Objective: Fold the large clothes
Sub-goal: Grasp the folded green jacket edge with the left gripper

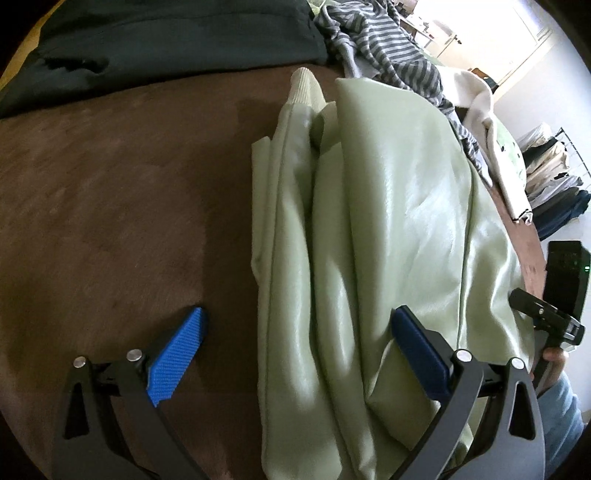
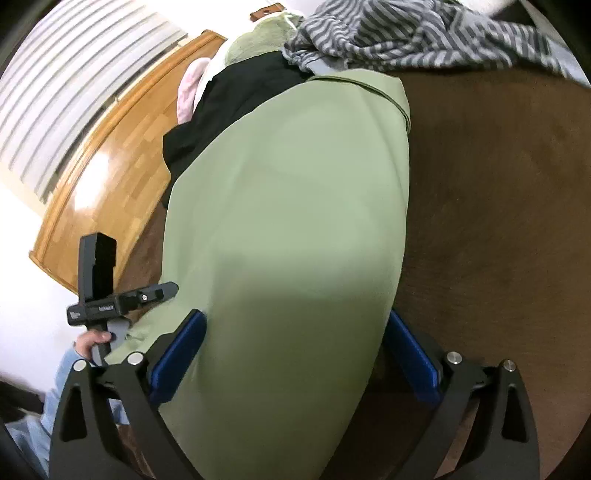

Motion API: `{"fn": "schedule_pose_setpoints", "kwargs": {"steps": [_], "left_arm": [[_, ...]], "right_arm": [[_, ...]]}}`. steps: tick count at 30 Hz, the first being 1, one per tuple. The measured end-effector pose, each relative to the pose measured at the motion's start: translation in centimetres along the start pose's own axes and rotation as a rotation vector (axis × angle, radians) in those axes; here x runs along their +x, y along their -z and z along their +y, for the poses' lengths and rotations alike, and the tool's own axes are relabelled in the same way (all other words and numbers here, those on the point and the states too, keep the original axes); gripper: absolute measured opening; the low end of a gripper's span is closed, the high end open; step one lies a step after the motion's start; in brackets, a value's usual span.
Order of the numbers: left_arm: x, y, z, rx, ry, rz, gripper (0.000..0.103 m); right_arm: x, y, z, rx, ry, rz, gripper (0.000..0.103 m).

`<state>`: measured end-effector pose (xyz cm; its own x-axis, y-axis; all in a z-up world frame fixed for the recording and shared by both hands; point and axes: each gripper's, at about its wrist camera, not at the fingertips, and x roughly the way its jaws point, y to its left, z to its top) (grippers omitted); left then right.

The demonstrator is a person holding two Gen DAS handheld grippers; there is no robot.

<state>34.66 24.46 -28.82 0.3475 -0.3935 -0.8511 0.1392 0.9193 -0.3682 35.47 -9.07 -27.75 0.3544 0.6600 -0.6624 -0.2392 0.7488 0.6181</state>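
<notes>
Green jacket (image 1: 388,221) folded, lengthwise away, cuff far

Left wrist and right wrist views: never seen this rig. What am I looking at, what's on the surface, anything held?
There is no robot arm. A person holds a two-finger gripper in each hand, and a fisheye camera on each looks forward along its blue-padded fingers.

The left wrist view shows the left gripper, jaws wide: one pad is over the brown surface, the other over the pale green garment. The right wrist view shows the right gripper, also open, straddling the same garment. Each view also catches the other handheld unit at its edge.

Behind the garment lie a grey striped garment and a dark garment.

Neither gripper pinches anything: the pale green garment lies folded lengthwise and free.
</notes>
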Motion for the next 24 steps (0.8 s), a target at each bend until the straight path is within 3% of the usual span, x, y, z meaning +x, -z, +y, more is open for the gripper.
{"fn": "schedule_pose_setpoints", "kwargs": {"steps": [6,9,14,19,24], "left_arm": [[1.4,-0.8,-2.1,0.027,0.072,0.013,0.096],[2.0,-0.9,-3.6,0.075,0.018,0.034,0.096],[1.3,-1.1,-3.4,0.064,0.040,0.032,0.080],[0.7,-0.7,-4.1,0.082,0.025,-0.002,0.061],[0.0,-0.4,-5.0,0.125,-0.024,-0.053,0.050]], "right_arm": [[0.5,-0.4,-0.2,0.020,-0.018,0.023,0.087],[0.5,-0.4,0.1,0.006,0.008,0.022,0.081],[0.4,0.0,0.9,-0.036,0.058,0.004,0.070],[-0.2,0.4,2.6,-0.114,0.118,-0.021,0.046],[-0.5,0.5,3.4,-0.134,0.151,-0.045,0.039]]}}
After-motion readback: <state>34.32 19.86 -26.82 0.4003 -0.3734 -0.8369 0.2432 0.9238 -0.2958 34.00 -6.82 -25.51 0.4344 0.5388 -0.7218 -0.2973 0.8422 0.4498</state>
